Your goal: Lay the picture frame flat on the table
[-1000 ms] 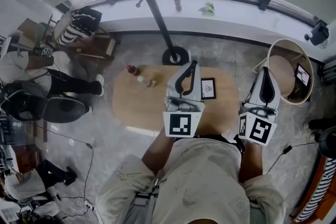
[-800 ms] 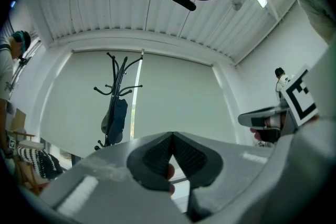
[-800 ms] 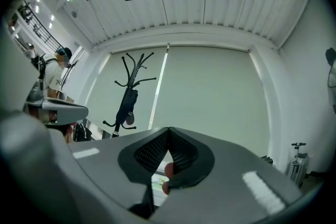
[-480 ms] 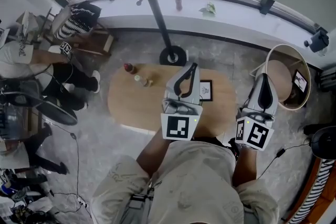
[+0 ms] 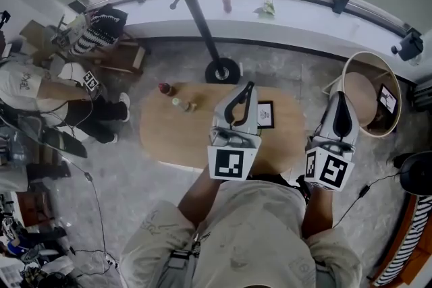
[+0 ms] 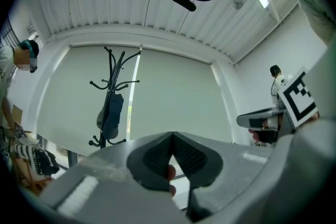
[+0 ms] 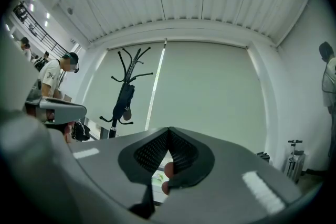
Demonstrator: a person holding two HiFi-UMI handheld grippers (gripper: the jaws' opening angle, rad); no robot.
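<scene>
The oval wooden bench [image 5: 175,138] occupied the centre of the head view, with a black coat stand [image 5: 223,71] on the floor just behind it. The left gripper [image 5: 249,85] was held over the middle of the bench and the right gripper [image 5: 339,96] over its right end. Each had its jaws closed tip to tip with nothing between them (both gripper views showed only the window blind and the coat stand beyond the tips). The picture frame [image 5: 267,114] sat on the right half of the bench, between the two grippers and just beside the left one, its dark-bordered face toward the camera. Whether it lay flat or stood propped could not be determined. A red-capped bottle [image 5: 165,88] and a smaller bottle [image 5: 178,103] stood on the left half, well apart from the frame.
</scene>
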